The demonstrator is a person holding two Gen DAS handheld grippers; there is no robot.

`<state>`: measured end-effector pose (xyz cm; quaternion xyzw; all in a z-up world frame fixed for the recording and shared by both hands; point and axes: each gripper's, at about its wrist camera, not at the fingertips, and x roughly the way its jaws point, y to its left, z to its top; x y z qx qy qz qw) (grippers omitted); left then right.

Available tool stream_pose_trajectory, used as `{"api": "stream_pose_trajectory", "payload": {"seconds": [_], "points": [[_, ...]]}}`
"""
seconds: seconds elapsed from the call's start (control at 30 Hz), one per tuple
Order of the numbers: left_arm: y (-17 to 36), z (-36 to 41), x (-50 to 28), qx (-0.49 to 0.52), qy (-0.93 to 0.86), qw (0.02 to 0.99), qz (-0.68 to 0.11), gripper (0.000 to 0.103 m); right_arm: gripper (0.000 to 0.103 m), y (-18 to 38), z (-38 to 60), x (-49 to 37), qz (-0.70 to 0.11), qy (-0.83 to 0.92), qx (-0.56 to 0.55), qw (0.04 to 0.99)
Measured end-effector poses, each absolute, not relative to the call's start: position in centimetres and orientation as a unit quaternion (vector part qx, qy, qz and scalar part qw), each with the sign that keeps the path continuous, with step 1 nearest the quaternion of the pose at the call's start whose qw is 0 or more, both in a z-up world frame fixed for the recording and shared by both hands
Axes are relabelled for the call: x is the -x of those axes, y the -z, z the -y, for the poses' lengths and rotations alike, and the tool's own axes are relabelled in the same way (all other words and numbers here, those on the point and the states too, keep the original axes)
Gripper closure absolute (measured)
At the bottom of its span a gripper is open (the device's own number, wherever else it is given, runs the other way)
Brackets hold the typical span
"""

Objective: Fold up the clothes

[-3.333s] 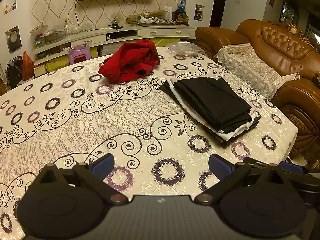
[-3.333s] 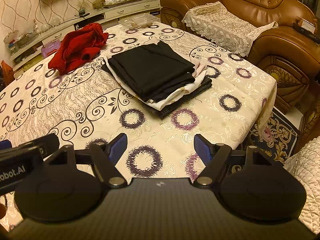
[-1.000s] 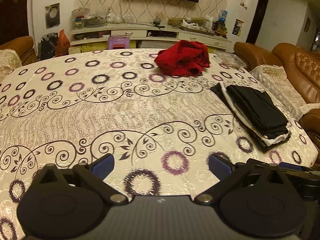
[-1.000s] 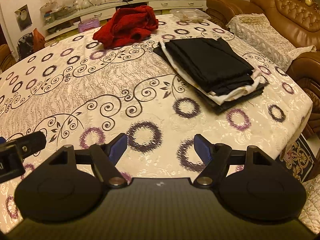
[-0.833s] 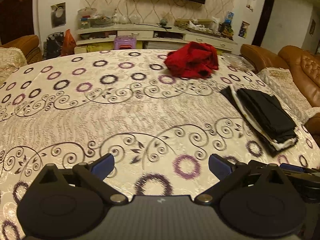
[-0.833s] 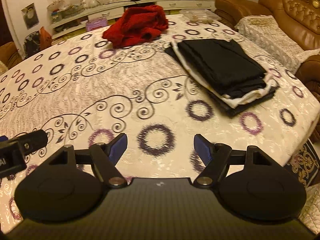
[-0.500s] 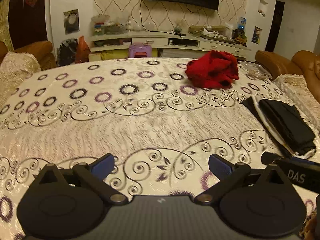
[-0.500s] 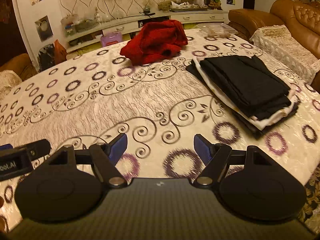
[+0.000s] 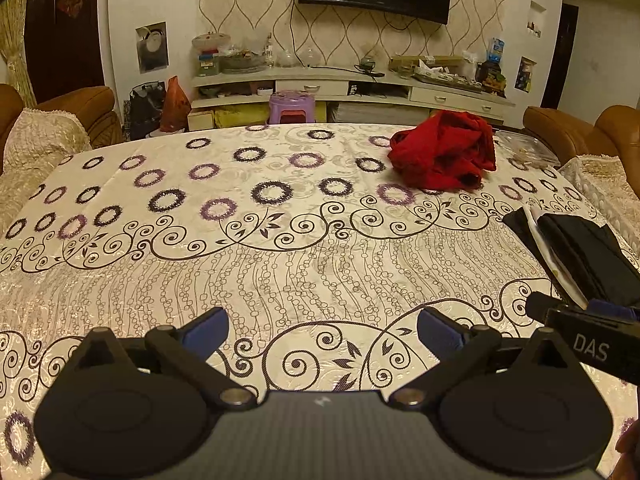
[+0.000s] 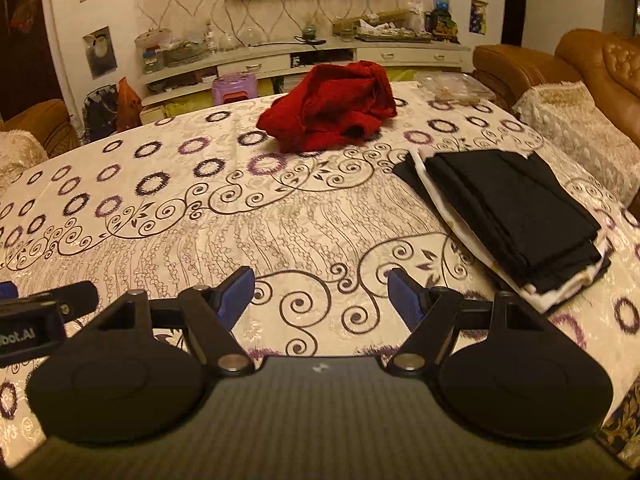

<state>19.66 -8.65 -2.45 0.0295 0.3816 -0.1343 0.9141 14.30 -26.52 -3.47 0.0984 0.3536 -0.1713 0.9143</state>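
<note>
A crumpled red garment (image 9: 444,156) lies at the far right of the patterned table; it also shows in the right wrist view (image 10: 332,104). A stack of folded black and white clothes (image 10: 508,216) lies on the right side, seen at the right edge of the left wrist view (image 9: 580,256). My left gripper (image 9: 322,326) is open and empty, low over the table's near part. My right gripper (image 10: 322,290) is open and empty, left of the folded stack. Each gripper's body shows at the edge of the other's view.
The table wears a cream cloth (image 9: 280,248) with swirls and rings. A clear plastic box (image 10: 452,84) sits at the far right edge. Brown leather sofas (image 10: 592,64) stand right, an armchair (image 9: 52,120) left, a TV shelf (image 9: 344,84) behind.
Both grippers have turned left and tilted up, so the red garment and the folded stack have slid right in both views. Both stay open and empty.
</note>
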Motion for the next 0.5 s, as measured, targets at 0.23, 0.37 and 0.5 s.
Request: {"api": "stream_pose_trajectory", "payload": {"seconds": [0.23, 0.37, 0.5], "points": [[3.0, 9.4, -20.3, -0.034, 0.136, 0.912, -0.385, 0.000, 0.022, 3.8, 27.1, -15.3, -0.358, 0.164, -0.102, 0.913], [3.3, 9.6, -20.8, -0.033, 0.136, 0.911, -0.388, 0.000, 0.022, 4.1, 27.6, -15.8, -0.362, 0.158, -0.109, 0.912], [4.2, 9.6, -21.5, -0.033, 0.136, 0.909, -0.393, 0.000, 0.022, 4.8, 28.0, -16.9, -0.378, 0.153, -0.112, 0.906]]}}
